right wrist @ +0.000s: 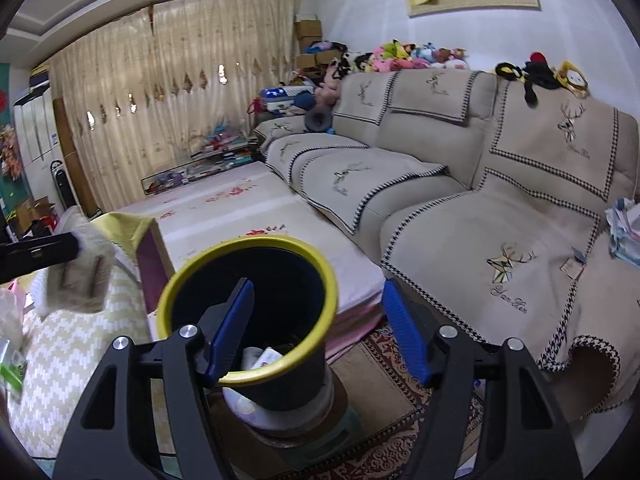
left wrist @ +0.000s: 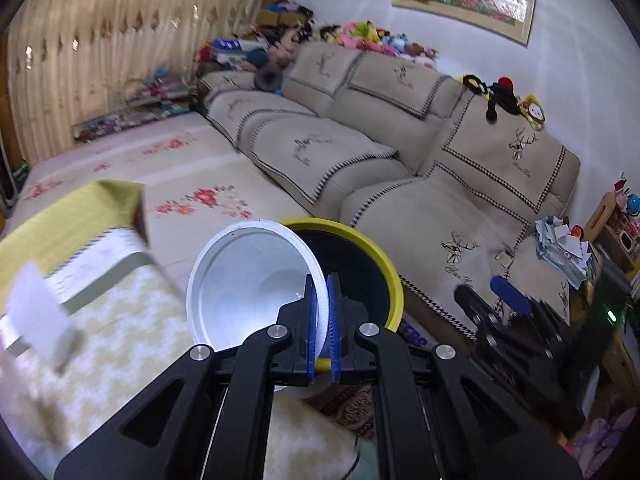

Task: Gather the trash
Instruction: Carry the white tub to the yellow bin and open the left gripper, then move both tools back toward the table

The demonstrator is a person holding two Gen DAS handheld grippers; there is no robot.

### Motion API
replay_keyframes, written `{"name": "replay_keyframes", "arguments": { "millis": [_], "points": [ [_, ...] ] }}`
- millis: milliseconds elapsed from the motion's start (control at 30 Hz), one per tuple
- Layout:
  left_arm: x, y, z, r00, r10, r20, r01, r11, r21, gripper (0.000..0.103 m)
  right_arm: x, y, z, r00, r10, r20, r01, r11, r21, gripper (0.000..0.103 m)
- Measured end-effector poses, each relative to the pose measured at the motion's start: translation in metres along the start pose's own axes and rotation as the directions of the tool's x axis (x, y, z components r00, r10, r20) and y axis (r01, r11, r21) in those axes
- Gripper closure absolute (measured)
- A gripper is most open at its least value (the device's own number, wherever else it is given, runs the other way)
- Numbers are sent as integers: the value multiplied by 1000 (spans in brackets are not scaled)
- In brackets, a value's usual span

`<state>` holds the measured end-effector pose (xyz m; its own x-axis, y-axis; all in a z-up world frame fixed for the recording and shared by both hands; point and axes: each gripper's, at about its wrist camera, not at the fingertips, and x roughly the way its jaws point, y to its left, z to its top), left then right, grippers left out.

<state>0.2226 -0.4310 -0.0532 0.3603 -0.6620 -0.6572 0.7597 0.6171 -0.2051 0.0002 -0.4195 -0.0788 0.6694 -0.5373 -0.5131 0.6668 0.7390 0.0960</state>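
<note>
Now the left gripper (left wrist: 322, 312) has its jaws pinched on the rim of a white disposable bowl (left wrist: 248, 280), which it carries tilted, mouth toward the camera, right beside the yellow-rimmed waste bin (left wrist: 384, 256); the bowl's edge overlaps the bin's rim in the left wrist view, though whether it sits over the opening or just in front of it I cannot tell. The right gripper (right wrist: 316, 320) has its jaws spread and empty, one blue pad in front of the bin's mouth and the other out beyond its rim; white scraps (right wrist: 260, 358) already lie at the bottom of the bin (right wrist: 280, 242). To do this drop well, I judge the bowl should be brought fully over the dark opening before the grip is let go, and turned so that it slides in edge-first rather than landing flat across the rim, since it looks nearly as wide as the bin. The bin stands on a stack of round things on the patterned rug (right wrist: 384, 408), so a knock from either gripper could tip it; the free gripper would do better clear of the opening. More litter seems to remain on the yellow-clothed desk (right wrist: 80, 344).
</note>
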Motion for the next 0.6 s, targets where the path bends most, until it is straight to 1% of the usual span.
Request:
{"name": "replay_keyframes", "arguments": {
  "millis": [100,200,333,367,400,433,467,500,567,600],
  "points": [
    [38,-4,11,999,-17,-48,17,1000,-2,97,4,-10,-2,1000,-12,-4,12,1000,13,39],
    [76,-14,19,997,-3,-78,4,1000,12,97,9,-15,-4,1000,-21,-15,21,999,25,38],
    [112,-15,21,994,21,-107,-19,1000,13,96,15,-19,-6,999,-18,-32,19,999,30,38],
    [117,-13,22,993,33,-110,-33,999,7,91,15,-16,-6,999,-16,-35,17,999,28,38],
    [120,-12,22,993,37,-115,-37,999,-1,78,16,-16,-6,999,-13,-36,14,1000,27,38],
    [122,-11,22,992,38,-116,-39,999,-8,69,17,-15,-6,999,-9,-37,10,1000,26,38],
    [121,-10,22,992,49,-113,-51,999,-16,49,17,-14,-6,999,-3,-38,4,1000,24,38],
    [114,-6,22,993,56,-105,-58,998,-18,41,16,-13,-6,999,2,-38,-1,1000,22,38],
    [97,-5,23,994,82,-76,-83,996,-12,39,15,-10,-6,999,10,-37,-9,1000,19,38],
    [80,-3,22,994,92,-55,-93,996,-14,35,14,-9,-6,999,17,-35,-16,1000,17,38]
  ]
}}
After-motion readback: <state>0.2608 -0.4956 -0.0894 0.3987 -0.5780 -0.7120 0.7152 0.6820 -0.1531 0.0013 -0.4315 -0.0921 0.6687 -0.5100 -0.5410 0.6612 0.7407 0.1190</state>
